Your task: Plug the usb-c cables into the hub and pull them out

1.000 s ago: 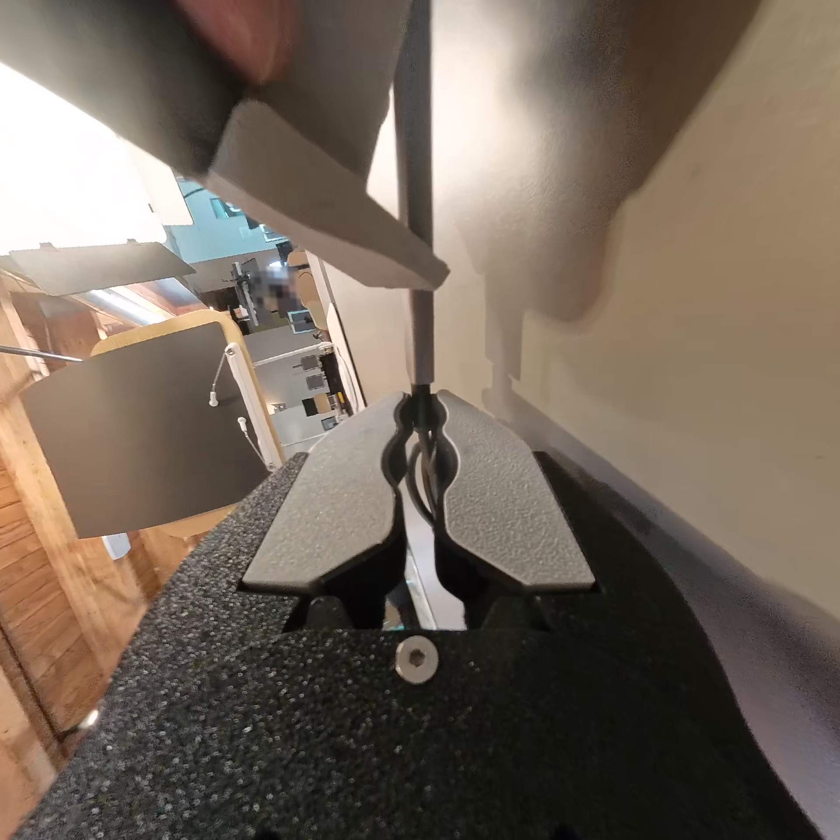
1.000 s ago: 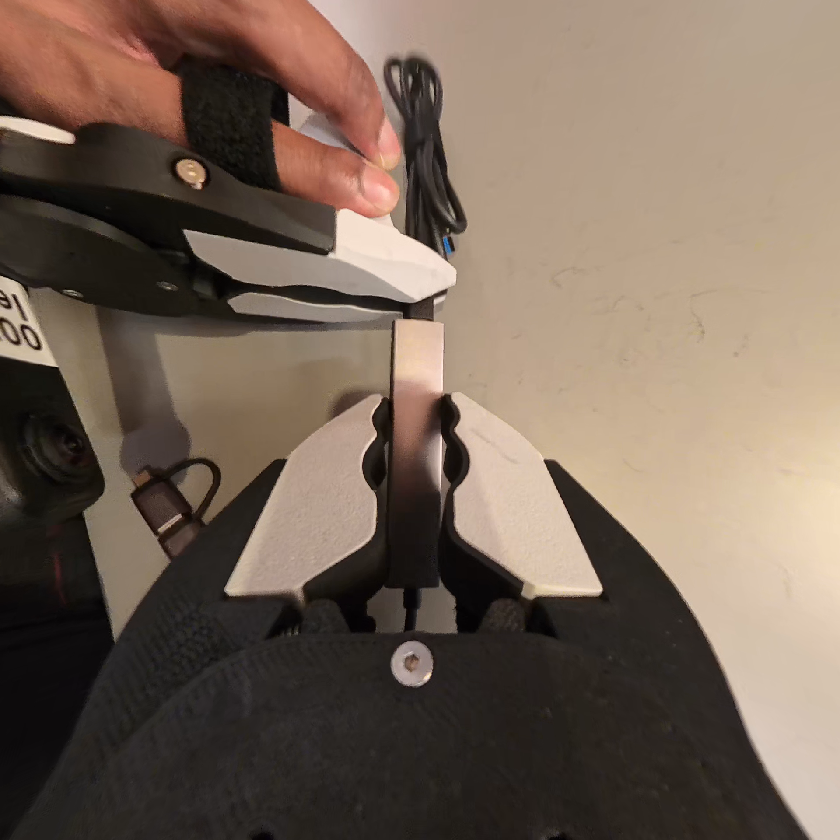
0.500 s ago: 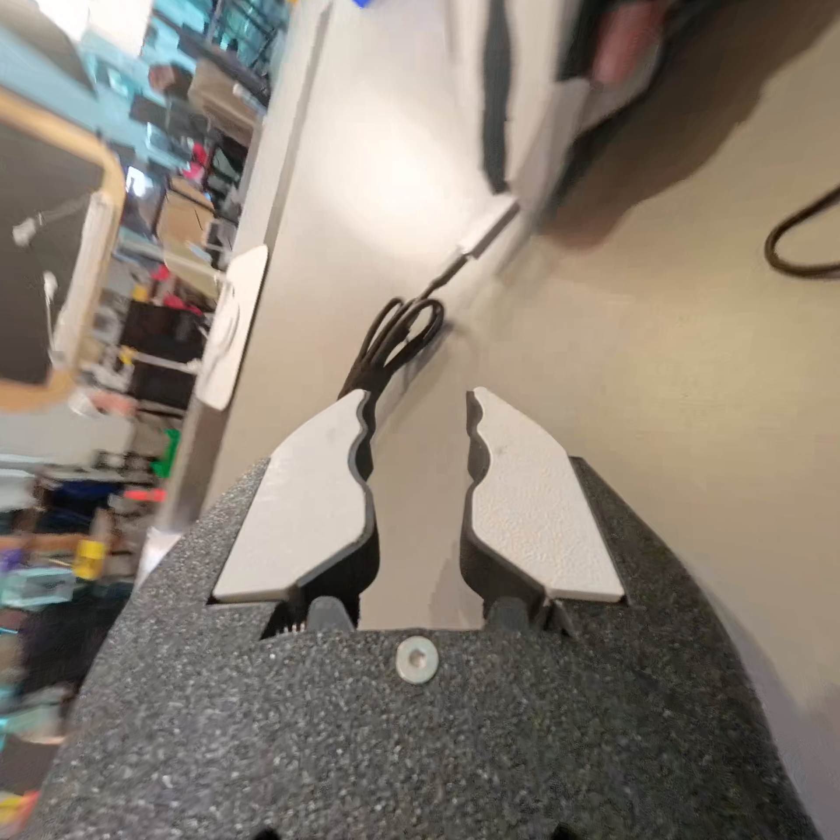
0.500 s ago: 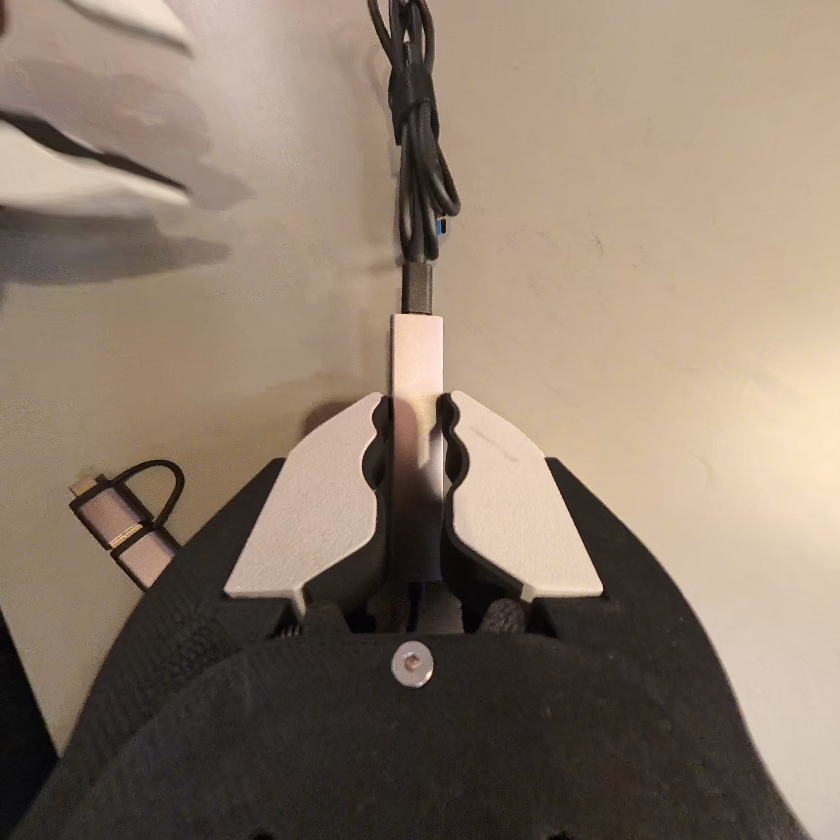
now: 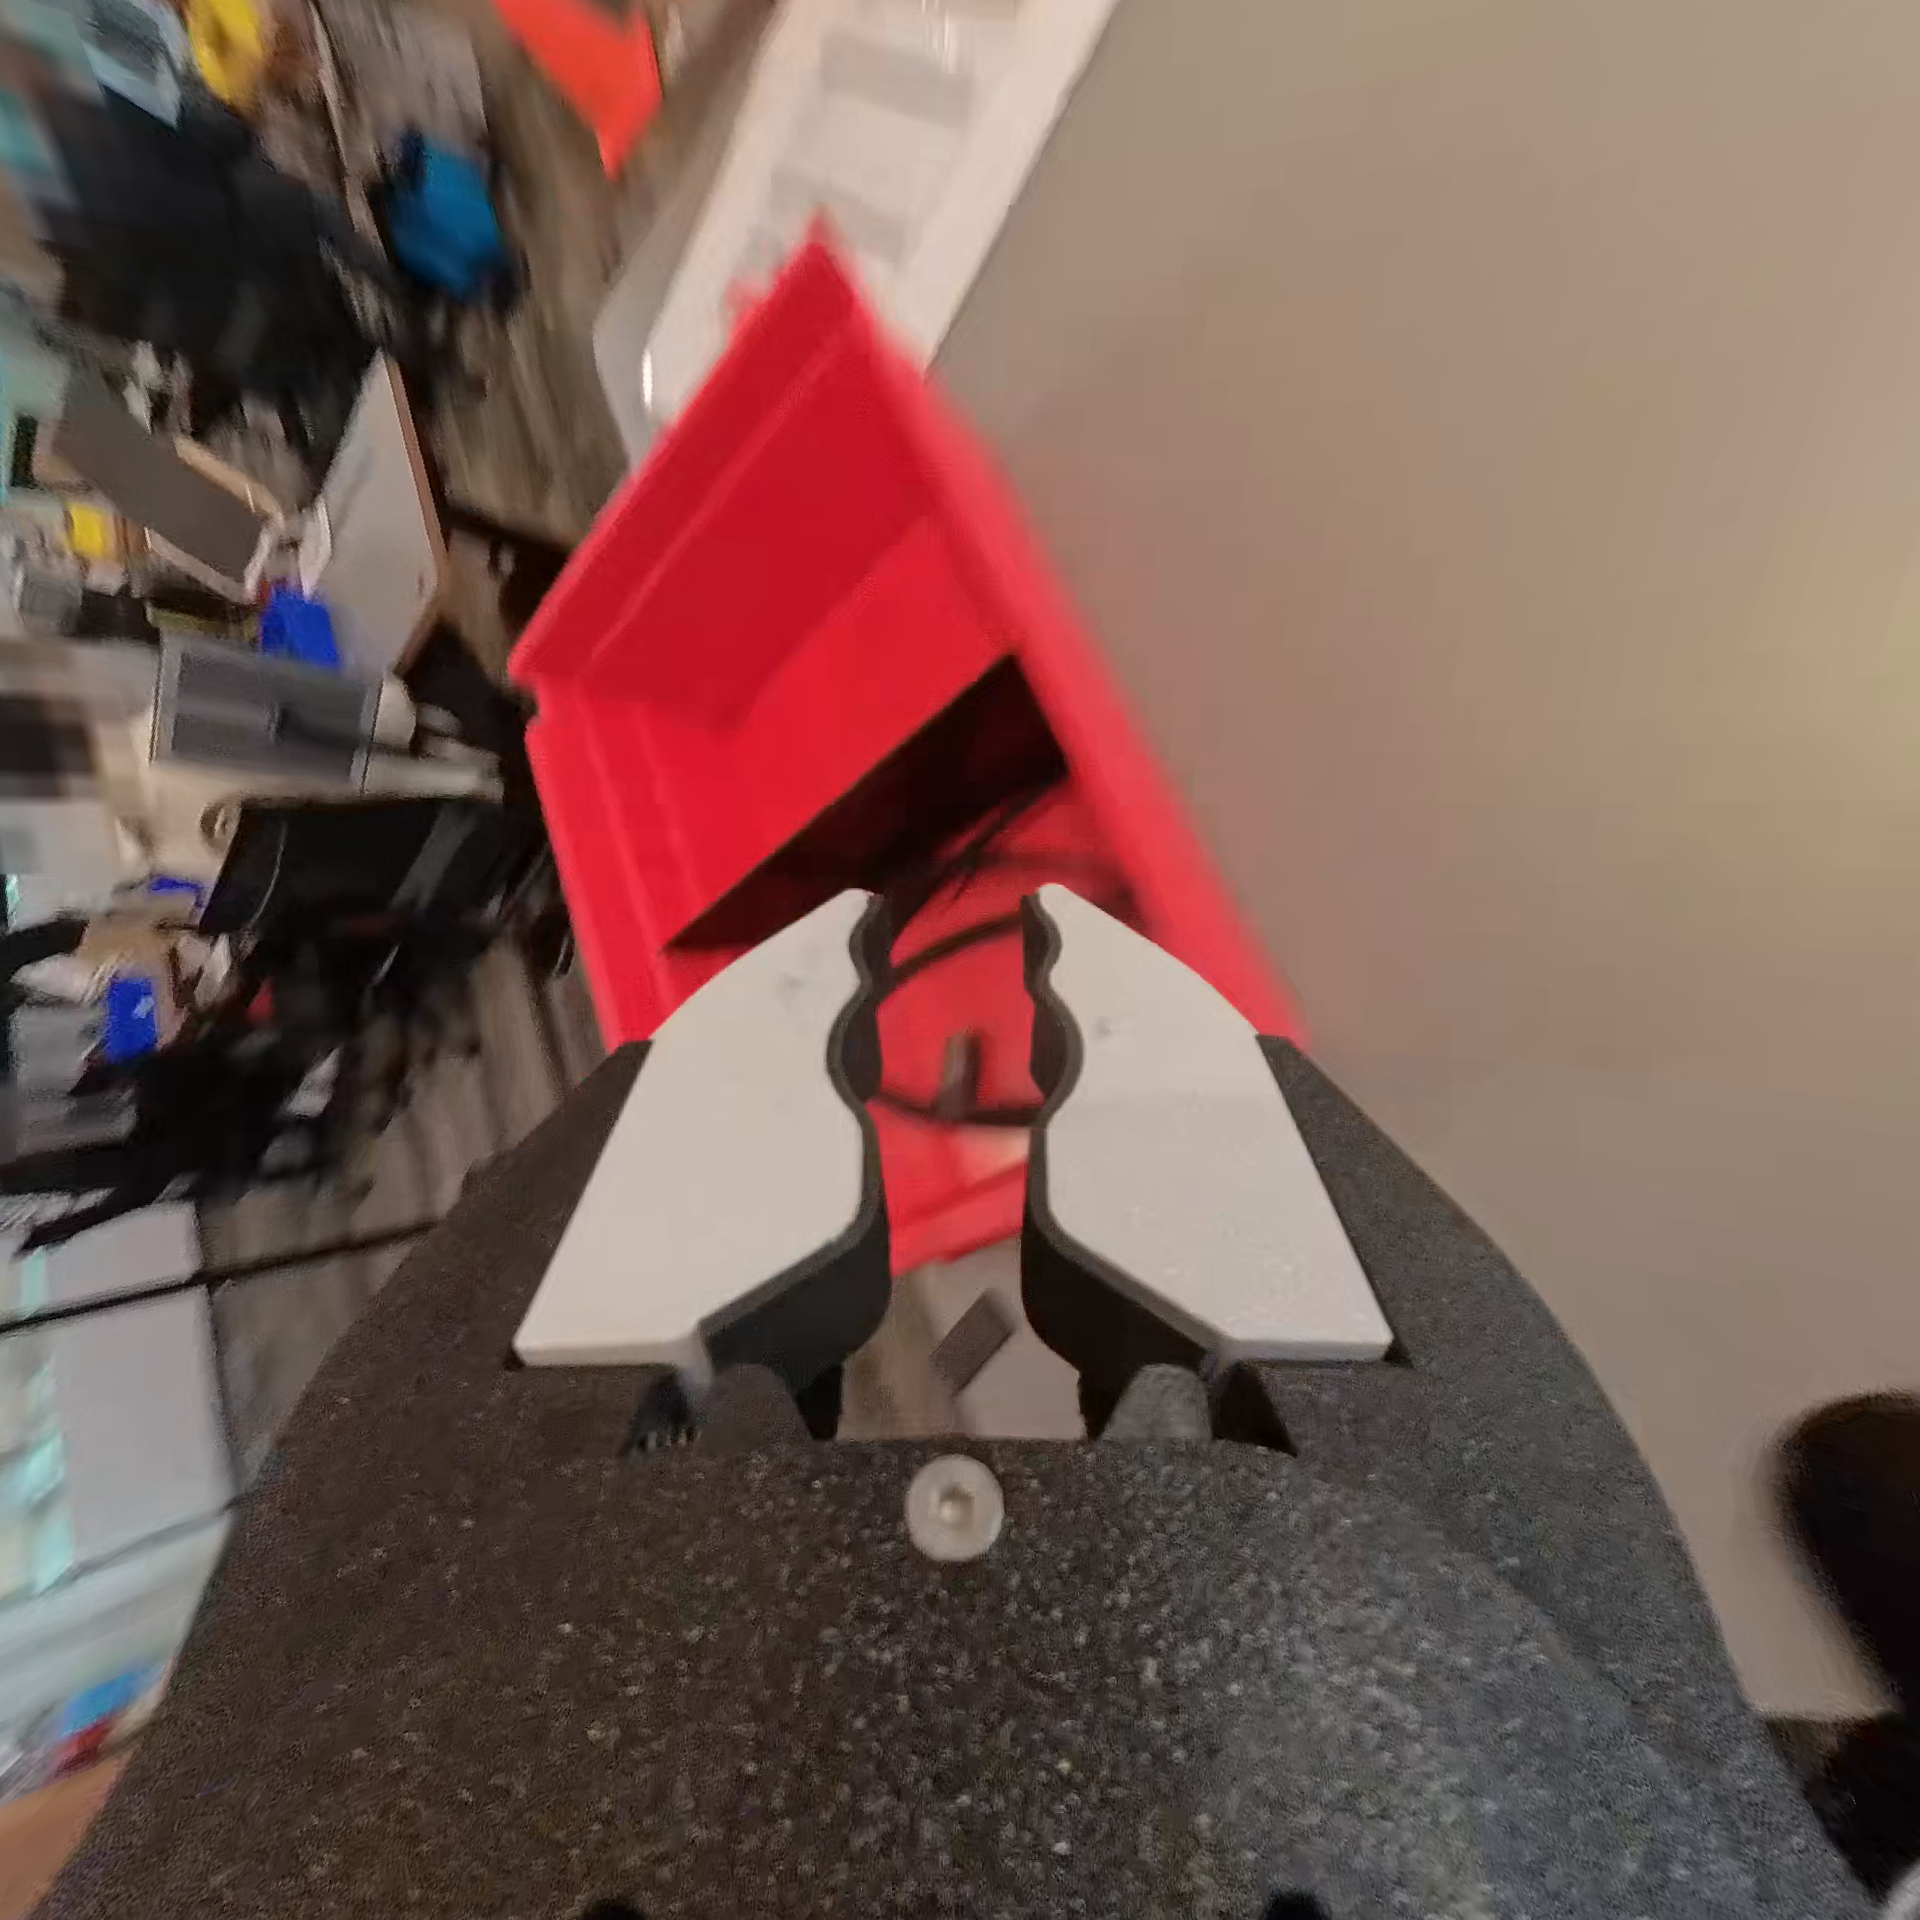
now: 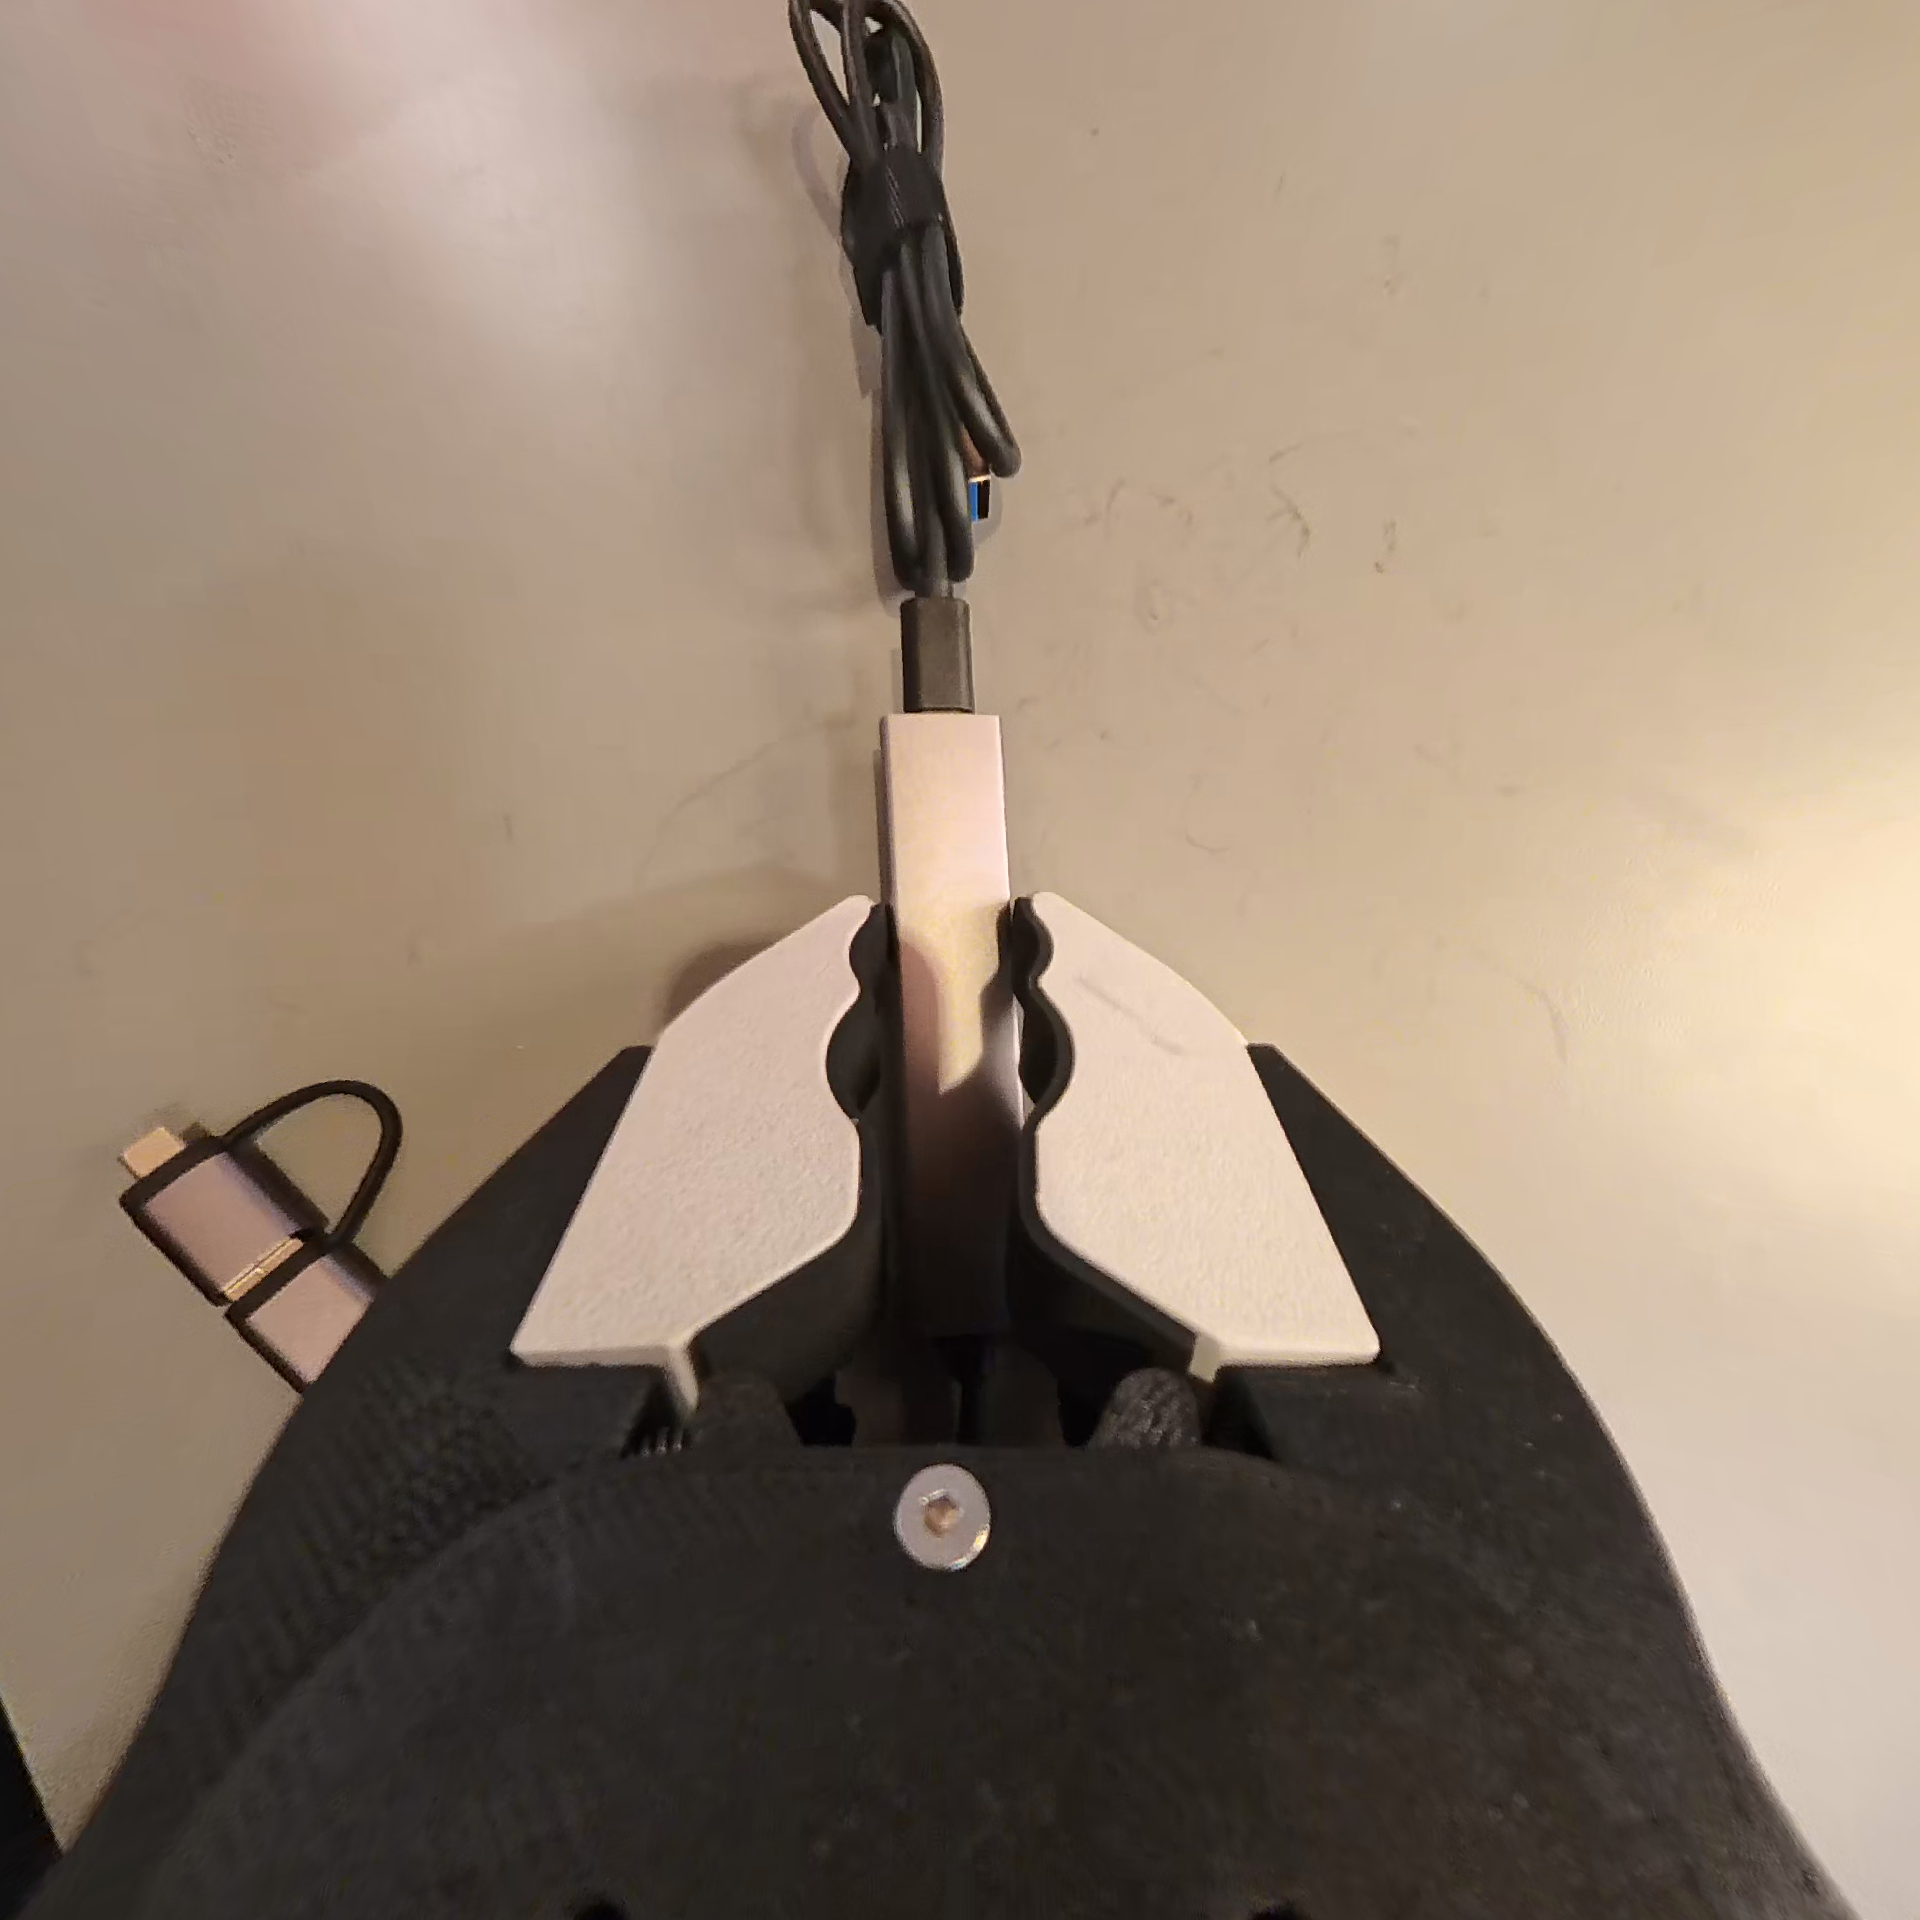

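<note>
Ahead of my left gripper, at the table's edge, stands a red bin; through the gap between my parted, empty fingers I see thin black cables lying on its floor, with a small dark plug among them, though blur hides the details. Beyond the bin sits a white tray-like container, too smeared to tell its contents. My right gripper is clamped on the silver hub, which sticks out past the fingertips over the table. A black usb-c cable, bundled with a strap, is plugged into the hub's far end by its dark connector. Left of that gripper lies a grey adapter with a short black loop.
</note>
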